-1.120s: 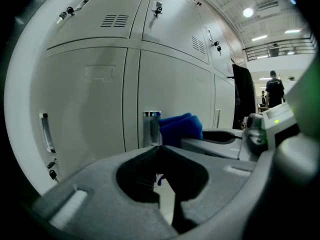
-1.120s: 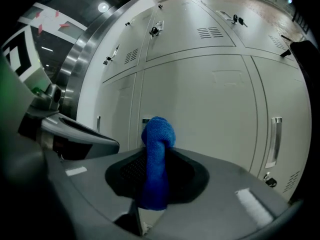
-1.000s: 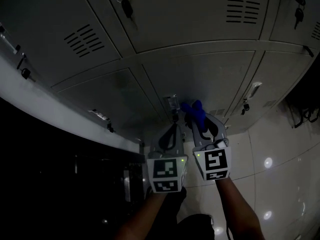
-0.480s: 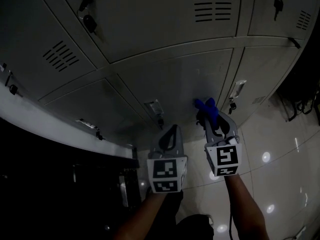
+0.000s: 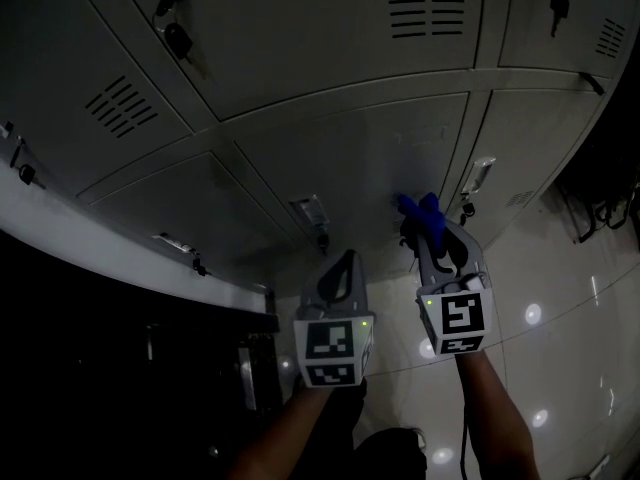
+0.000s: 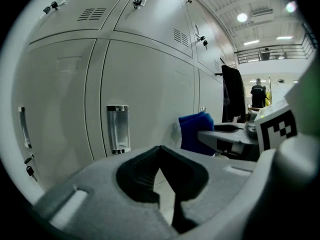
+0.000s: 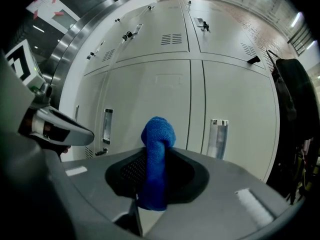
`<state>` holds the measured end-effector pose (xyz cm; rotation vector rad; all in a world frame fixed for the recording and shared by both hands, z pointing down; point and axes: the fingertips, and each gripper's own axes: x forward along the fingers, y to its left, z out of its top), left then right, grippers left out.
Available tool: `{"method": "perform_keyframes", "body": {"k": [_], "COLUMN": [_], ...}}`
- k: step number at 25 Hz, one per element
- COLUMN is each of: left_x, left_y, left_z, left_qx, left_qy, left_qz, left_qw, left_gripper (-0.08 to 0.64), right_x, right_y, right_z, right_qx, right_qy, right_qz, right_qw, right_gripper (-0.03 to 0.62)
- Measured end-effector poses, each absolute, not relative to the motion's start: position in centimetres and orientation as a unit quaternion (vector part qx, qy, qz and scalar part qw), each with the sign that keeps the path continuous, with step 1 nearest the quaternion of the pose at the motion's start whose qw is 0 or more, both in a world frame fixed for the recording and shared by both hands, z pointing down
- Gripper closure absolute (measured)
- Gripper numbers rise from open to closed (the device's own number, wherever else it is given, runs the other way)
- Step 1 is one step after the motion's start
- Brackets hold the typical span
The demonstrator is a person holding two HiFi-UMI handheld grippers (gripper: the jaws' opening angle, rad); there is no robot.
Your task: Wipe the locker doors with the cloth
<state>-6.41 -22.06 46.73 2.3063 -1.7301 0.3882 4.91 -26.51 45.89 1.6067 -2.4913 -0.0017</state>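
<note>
At lower-row grey metal locker door [image 5: 370, 158], beside its handle: folded blue terry cloth [image 5: 420, 211], clamped in right gripper [image 5: 432, 236], seemingly touching the door. Left gripper [image 5: 344, 260] closed, empty. Progress, judged: wiping under way; no cleaned area discernible; remaining doors outstanding.

No word, number or brand is legible: the grey locker doors [image 5: 340, 158] show no readable print, the marker cubes [image 5: 330, 346] on the left gripper [image 5: 345, 260] and right gripper [image 5: 430, 233] carry only black-and-white square patterns, and a red-and-white sign [image 7: 46, 6] is too blurred to read.
</note>
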Motion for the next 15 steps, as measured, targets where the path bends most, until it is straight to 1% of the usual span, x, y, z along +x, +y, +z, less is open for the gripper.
{"method": "perform_keyframes", "body": {"k": [5,10,15], "left_x": [-9.3,-12.7,-15.6], "left_y": [-20.9,-20.2,-19.7], "left_z": [47.7,49.5,51.5], "left_qx": [0.766,0.745,0.728], "left_qy": [-0.615,-0.638,-0.657], "left_qz": [0.132,0.137,0.137], "left_qw": [0.131,0.137,0.138], "left_gripper": [0.557,0.557,0.557], "right_x": [-0.7,-7.2,-10.9], "right_y": [-23.7,-21.8,-21.6], "right_z": [45.1,47.4,50.0], "right_qx": [0.494,0.441,0.423], "right_qy": [-0.866,-0.895,-0.904], "right_qz": [-0.006,0.003,0.013], "right_qw": [0.07,0.069,0.055], "right_gripper": [0.509,0.509,0.509]}}
